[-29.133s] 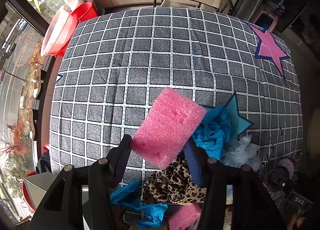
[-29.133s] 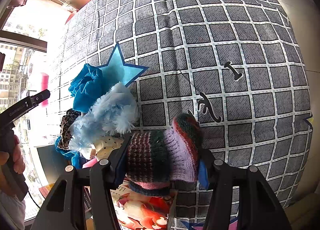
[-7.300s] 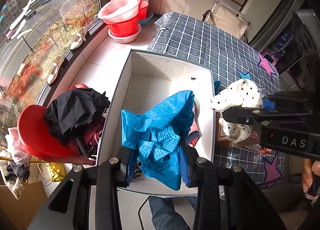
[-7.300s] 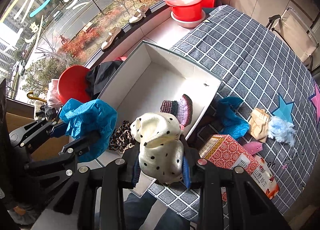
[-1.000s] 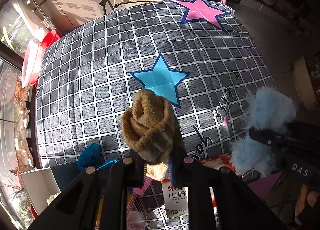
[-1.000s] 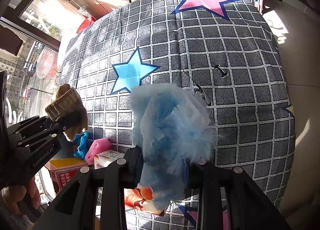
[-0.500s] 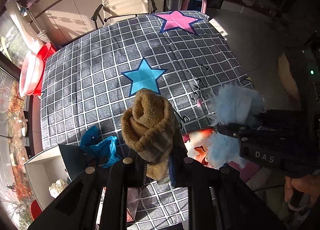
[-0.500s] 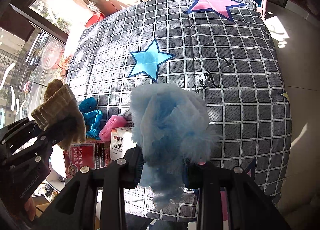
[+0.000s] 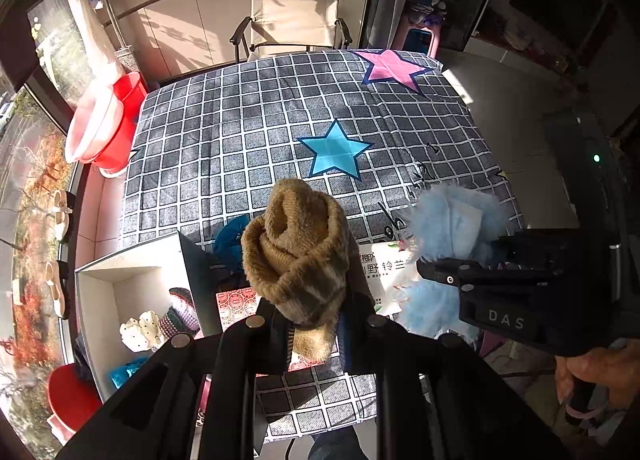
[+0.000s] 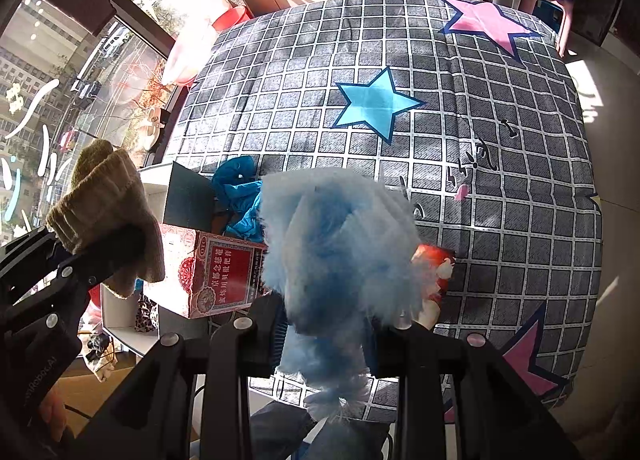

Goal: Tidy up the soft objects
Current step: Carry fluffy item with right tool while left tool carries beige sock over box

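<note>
My left gripper (image 9: 314, 324) is shut on a tan knitted sock (image 9: 296, 256), held high above the checked bed; the sock also shows in the right wrist view (image 10: 108, 215). My right gripper (image 10: 324, 324) is shut on a fluffy light-blue cloth (image 10: 340, 244), which the left wrist view shows at the right (image 9: 452, 227). A white box (image 9: 96, 300) at the lower left holds a polka-dot cloth (image 9: 140, 330), a striped knit (image 9: 180, 310) and a blue cloth (image 9: 124, 370). A blue cloth (image 10: 240, 195) lies on the bed by the box.
A red printed carton (image 10: 216, 272) and a white carton (image 9: 384, 264) lie at the bed's near edge. The checked bedspread (image 9: 248, 147) has star patches. Red basins (image 9: 108, 127) and a folding chair (image 9: 296, 27) stand beyond the bed. A window runs along the left.
Both grippers have risen and pulled back from the bed with their cloths still held. The white box has come further into the left wrist view.
</note>
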`<state>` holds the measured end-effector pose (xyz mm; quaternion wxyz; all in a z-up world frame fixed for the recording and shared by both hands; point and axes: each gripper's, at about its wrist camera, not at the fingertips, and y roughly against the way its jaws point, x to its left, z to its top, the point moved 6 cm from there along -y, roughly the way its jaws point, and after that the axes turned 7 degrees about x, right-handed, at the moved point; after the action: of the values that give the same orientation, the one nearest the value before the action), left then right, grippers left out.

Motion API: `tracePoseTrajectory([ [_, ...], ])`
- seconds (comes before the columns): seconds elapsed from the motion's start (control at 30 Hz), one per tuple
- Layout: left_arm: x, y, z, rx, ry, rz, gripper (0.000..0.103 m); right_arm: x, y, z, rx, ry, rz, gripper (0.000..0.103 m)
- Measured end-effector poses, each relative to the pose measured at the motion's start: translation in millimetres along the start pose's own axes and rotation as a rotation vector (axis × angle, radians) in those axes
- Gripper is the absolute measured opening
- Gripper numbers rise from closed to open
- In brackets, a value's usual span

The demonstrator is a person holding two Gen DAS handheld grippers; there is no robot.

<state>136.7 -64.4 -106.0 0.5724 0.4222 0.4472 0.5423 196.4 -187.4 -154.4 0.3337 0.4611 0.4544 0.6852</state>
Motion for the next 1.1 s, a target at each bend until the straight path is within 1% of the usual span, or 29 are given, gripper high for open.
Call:
tracePoseTrajectory([
  [0.27, 68.7, 21.2, -42.9, -0.017, 0.173, 0.042, 0.018, 73.1, -0.3, 11.1, -0.008, 0.153, 0.012, 0.032],
  [0.47, 122.1, 27.5, -88.5, -0.008, 0.311, 0.094, 0.018, 139.4, -8.3, 12.0, 0.008, 0.289, 0.038, 0.032],
  [0.6, 147.7, 26.6, -119.6, 0.009, 0.389, 0.137, 0.018, 182.3, -17.1, 7.3, 0.029, 0.385, 0.049, 0.032],
  [0.83, 169.4, 19.9, -164.0, 0.05, 0.487, 0.175, 0.018, 241.0, -33.6, -8.1, 0.071, 0.522, 0.063, 0.033],
  [0.97, 172.7, 17.7, -177.6, 0.064, 0.516, 0.175, 0.018, 262.4, -40.5, -17.7, 0.087, 0.571, 0.063, 0.033],
  [1.1, 173.2, 16.0, -182.0, 0.067, 0.524, 0.169, 0.018, 271.7, -45.0, -24.5, 0.097, 0.595, 0.055, 0.033],
])
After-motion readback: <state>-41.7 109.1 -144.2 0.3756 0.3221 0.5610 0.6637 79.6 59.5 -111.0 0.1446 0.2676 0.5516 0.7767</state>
